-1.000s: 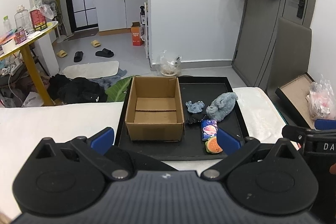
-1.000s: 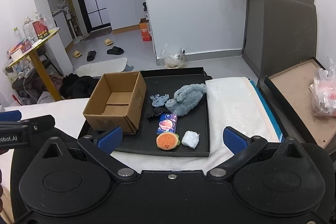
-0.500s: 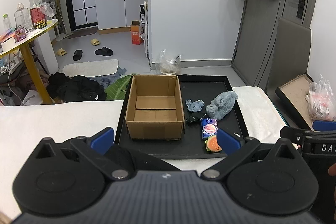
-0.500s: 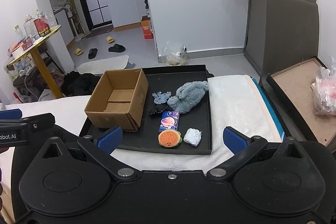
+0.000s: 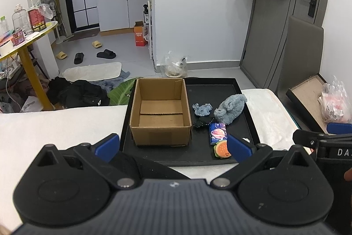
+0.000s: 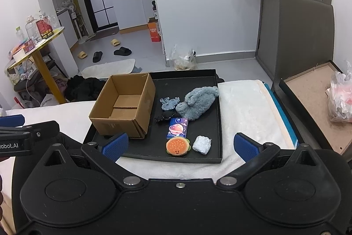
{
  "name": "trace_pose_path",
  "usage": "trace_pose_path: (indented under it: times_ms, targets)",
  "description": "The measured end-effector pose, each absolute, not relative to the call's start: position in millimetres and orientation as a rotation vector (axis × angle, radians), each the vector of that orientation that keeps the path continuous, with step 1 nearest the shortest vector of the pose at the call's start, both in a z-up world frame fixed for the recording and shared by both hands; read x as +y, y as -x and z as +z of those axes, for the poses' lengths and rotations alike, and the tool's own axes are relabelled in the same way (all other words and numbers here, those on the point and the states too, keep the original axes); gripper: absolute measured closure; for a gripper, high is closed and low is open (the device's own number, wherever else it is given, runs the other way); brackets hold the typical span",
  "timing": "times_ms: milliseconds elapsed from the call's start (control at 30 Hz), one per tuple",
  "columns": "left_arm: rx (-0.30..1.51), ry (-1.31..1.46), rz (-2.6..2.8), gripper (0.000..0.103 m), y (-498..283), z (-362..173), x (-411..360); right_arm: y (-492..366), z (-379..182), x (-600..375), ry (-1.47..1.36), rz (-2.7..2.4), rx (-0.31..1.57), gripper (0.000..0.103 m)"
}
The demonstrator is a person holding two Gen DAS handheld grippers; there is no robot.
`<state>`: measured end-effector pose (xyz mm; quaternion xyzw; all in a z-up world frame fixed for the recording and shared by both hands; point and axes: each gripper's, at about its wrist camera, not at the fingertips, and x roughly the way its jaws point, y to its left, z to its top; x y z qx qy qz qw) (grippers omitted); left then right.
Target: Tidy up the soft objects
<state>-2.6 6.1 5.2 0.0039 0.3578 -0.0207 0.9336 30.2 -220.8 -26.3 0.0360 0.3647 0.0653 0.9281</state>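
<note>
soft items, loose on the right half of the black tray (image 6: 220,124): grey plush animal (image 6: 198,102); small blue-grey fabric toy (image 6: 169,102) just beside it; a dark, soft-looking piece (image 6: 166,115) touching both, kind unclear; blue printed packet (image 6: 177,128); orange burger-shaped toy (image 6: 177,146); white crumpled wad (image 6: 202,144) beside the burger.

cardboard box (image 5: 160,111): on the left half of the tray, flaps open, upright; inside bare, bottom flaps showing, nothing in it.

tray: sits on a white fleecy cover (image 6: 244,107) over a bed or table.

left gripper (image 5: 173,145): released, fingers spread wide, empty, held back from the near edge of the tray.

right gripper (image 6: 180,144): released, wide apart, empty, held back from the tray front, roughly in line with the burger toy and wad.

step in hand, as judged: the start, before any pick; no item is in the box yet.

next move, as judged: advance one gripper over a near item, likely the burger toy or wad, close gently since it will squash, lift clear of the tray rim, carry over the box wall, let go inside.
</note>
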Motion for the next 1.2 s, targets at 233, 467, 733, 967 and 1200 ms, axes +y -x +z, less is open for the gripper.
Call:
trace_pose_path:
  times_ms: [233, 467, 733, 967, 1200]
  targets:
    - [0.737, -0.010, -0.060, 0.000, 4, 4, 8, -30, -27, -216, -0.078, 0.164, 0.750, 0.000]
    - [0.755, -0.005, -0.075, 0.000, 3, 0, 9, -28, -29, -209, -0.064, 0.174, 0.759, 0.000]
    - [0.774, -0.010, -0.084, 0.000, -2, -8, 10, -31, -35, -212, -0.083, 0.174, 0.772, 0.000]
    - [0.799, 0.003, -0.069, 0.000, -20, -17, 18, -43, -44, -217, -0.102, 0.158, 0.789, 0.000]
    - [0.821, 0.030, -0.041, 0.000, -41, -26, 25, -59, -56, -222, -0.111, 0.134, 0.810, 0.000]
